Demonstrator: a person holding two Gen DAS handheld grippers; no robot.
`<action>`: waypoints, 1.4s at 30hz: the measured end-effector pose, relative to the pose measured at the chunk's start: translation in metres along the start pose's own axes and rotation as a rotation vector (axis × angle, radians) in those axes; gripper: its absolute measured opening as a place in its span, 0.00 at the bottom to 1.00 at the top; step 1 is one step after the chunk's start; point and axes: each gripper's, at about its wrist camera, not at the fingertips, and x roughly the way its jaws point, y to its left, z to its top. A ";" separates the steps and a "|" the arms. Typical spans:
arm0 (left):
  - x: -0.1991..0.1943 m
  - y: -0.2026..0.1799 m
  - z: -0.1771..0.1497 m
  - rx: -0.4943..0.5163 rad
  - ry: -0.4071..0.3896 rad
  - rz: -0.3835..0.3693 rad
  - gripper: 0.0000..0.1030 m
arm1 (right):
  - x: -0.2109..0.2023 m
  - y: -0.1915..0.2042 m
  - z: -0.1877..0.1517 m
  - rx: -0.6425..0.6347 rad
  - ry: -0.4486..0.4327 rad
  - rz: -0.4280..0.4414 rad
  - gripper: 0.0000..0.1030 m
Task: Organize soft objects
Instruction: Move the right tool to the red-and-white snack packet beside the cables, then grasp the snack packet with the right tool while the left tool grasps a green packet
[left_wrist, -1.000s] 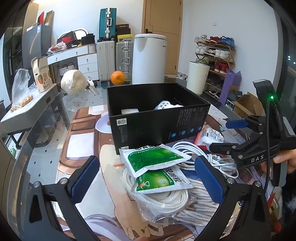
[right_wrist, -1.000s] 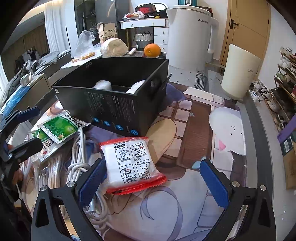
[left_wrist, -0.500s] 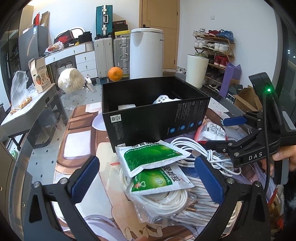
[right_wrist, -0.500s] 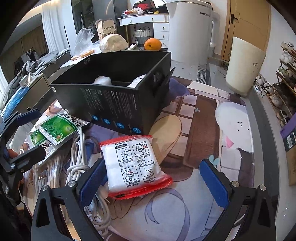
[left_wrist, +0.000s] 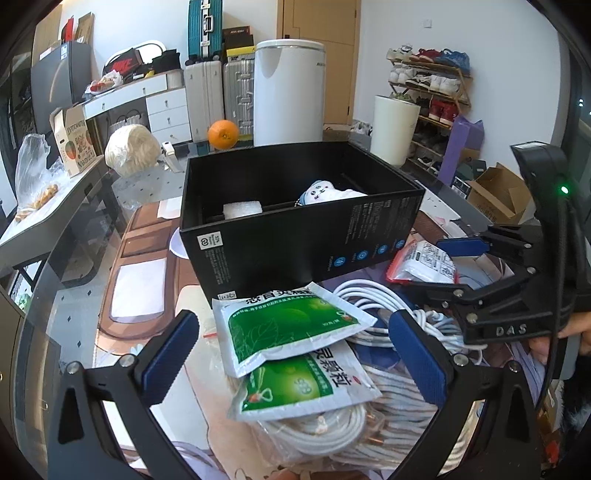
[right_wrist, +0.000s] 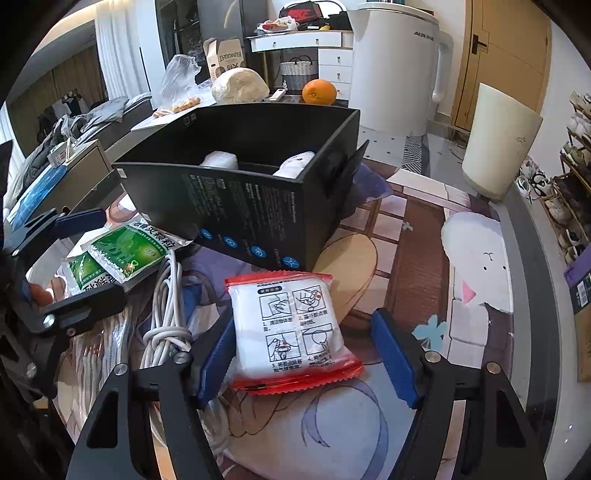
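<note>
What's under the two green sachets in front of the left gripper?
The green sachets lie stacked on a bagged coil of white cable, with more loose white cable to their right. Whatever sits beneath the coil is covered, so I can't tell.

Both claws are black frames with blue pads: left claw (left_wrist: 295, 354), right claw (right_wrist: 304, 354). Between the right claw's pads sits a white pouch (right_wrist: 291, 328) with red edges and black line drawings in four panels. Between the left claw's pads are two sachets (left_wrist: 291, 328), bright green with a leaf pattern and white borders, lying on white cable coils (left_wrist: 332, 435). Just ahead of both claws is a black box (left_wrist: 295, 240) with small blue round icons. Beyond it sits an orange (left_wrist: 223, 134). The tabletop (right_wrist: 476, 258) has a cartoon print in brown, white and lilac.
</note>
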 end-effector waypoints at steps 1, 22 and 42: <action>0.002 0.001 0.001 -0.003 0.006 -0.001 1.00 | 0.000 0.001 0.000 -0.003 0.000 0.000 0.71; 0.013 0.007 0.000 -0.033 0.046 -0.047 0.76 | -0.002 0.003 -0.003 -0.016 0.001 0.000 0.71; 0.000 0.010 -0.003 -0.028 -0.009 -0.084 0.51 | -0.007 0.001 -0.002 -0.027 -0.028 0.007 0.48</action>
